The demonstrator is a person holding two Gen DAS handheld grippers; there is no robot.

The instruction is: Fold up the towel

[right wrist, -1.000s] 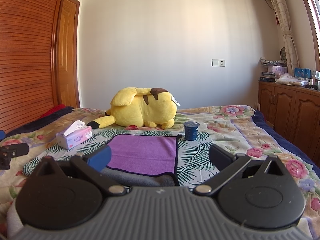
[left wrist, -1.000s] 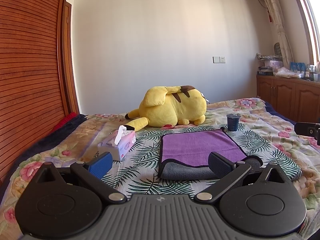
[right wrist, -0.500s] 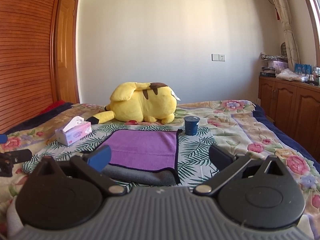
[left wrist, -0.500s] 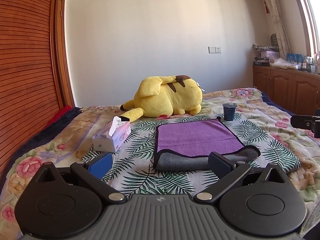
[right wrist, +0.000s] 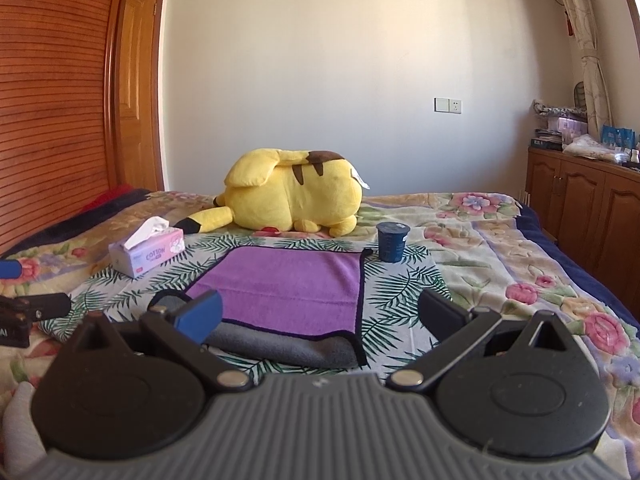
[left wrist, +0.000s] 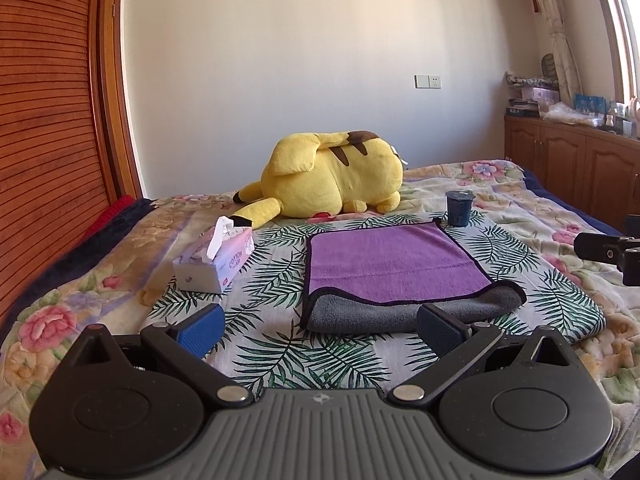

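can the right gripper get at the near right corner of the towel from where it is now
Probably yes. The right gripper is open and empty, the towel lies just ahead with its near right corner exposed, and the blue cup stands farther back.

From your left gripper (left wrist: 320, 330), jaws spread and empty, the towel (left wrist: 394, 266) lies folded on the bedspread (left wrist: 280, 356) at 12 o'clock. Tissue box (left wrist: 216, 260) sits at 10 o'clock, well apart from it. Cup (left wrist: 460, 208) stands just beyond the towel's far right corner, 1 o'clock. Plush toy (left wrist: 332, 180) lies behind the towel. Your right gripper (right wrist: 320, 316), also spread, faces the towel's near right corner.
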